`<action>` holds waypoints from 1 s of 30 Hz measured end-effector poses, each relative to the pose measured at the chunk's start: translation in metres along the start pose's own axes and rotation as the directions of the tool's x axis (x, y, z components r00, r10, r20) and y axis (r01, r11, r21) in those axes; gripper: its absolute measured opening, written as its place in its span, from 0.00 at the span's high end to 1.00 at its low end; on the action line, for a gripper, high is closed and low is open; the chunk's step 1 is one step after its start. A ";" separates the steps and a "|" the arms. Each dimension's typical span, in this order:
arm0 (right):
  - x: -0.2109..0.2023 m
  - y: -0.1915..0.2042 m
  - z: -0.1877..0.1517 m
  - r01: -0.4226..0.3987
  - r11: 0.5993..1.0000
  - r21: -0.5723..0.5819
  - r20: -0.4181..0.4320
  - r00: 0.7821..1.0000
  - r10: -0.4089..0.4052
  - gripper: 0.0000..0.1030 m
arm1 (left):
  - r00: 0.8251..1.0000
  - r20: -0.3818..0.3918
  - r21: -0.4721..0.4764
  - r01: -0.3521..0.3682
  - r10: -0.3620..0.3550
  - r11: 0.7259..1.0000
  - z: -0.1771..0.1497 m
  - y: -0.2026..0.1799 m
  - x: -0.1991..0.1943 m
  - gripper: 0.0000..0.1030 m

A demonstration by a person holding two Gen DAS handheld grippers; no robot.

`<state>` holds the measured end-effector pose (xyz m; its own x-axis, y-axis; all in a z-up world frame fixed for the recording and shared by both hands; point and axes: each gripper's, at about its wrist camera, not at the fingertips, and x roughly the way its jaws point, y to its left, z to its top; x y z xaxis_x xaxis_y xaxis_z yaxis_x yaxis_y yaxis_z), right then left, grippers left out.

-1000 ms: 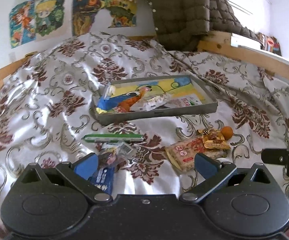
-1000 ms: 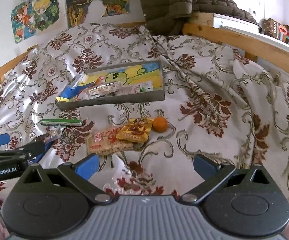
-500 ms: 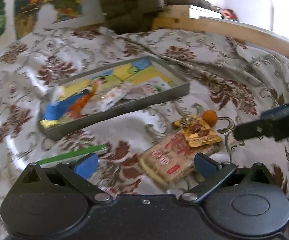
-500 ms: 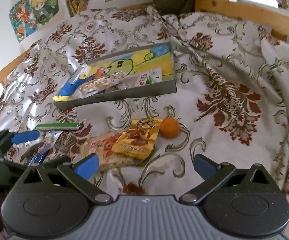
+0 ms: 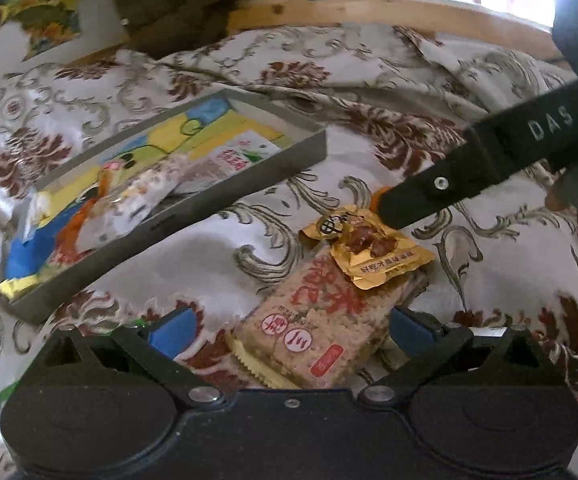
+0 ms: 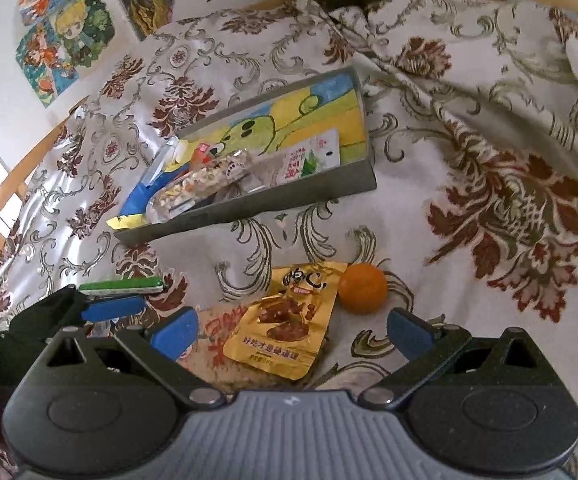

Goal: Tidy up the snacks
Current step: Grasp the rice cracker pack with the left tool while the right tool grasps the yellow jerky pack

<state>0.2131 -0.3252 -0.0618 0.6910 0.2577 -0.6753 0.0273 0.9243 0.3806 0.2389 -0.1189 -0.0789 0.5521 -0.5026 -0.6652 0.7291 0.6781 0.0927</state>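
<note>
L gripper (image 5: 291, 330): jaws spread wide, holding nothing; rice-cracker pack (image 5: 313, 328) lies between its fingers. Gold snack pouch (image 5: 377, 252) rests on the pack's far end. R gripper (image 6: 293, 330): jaws spread, empty; the pouch sits between its fingers, orange (image 6: 362, 288) just beyond, to the right. Gray tray (image 6: 289, 196) w/ several snacks is farther ahead on the floral bedspread (image 6: 489, 160). Green stick pack (image 6: 121, 285) lies ahead-left.

Left gripper (image 5: 291, 330), right gripper (image 6: 293, 330): jaws spread wide, both low.
</note>
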 end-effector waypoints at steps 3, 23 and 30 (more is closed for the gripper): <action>0.008 -0.004 0.000 -0.007 1.000 0.028 -0.019 1.000 0.008 0.00 | 0.999 -0.020 0.026 0.025 -0.025 0.999 0.002 0.000 0.010 0.01; 0.053 0.001 0.001 -0.025 0.998 0.060 -0.073 0.997 0.029 0.08 | 0.976 -0.121 0.072 0.189 -0.179 0.979 0.001 0.003 0.042 0.03; 0.056 0.003 0.001 0.003 0.999 0.048 -0.073 0.997 0.000 0.19 | 0.978 -0.131 0.036 0.170 -0.164 0.985 0.004 0.006 0.042 0.10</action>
<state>0.2527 -0.3082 -0.0972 0.6362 0.2777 -0.7198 0.0641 0.9107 0.4081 0.2681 -0.1380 -0.1036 0.3670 -0.5323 -0.7629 0.8266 0.5628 0.0050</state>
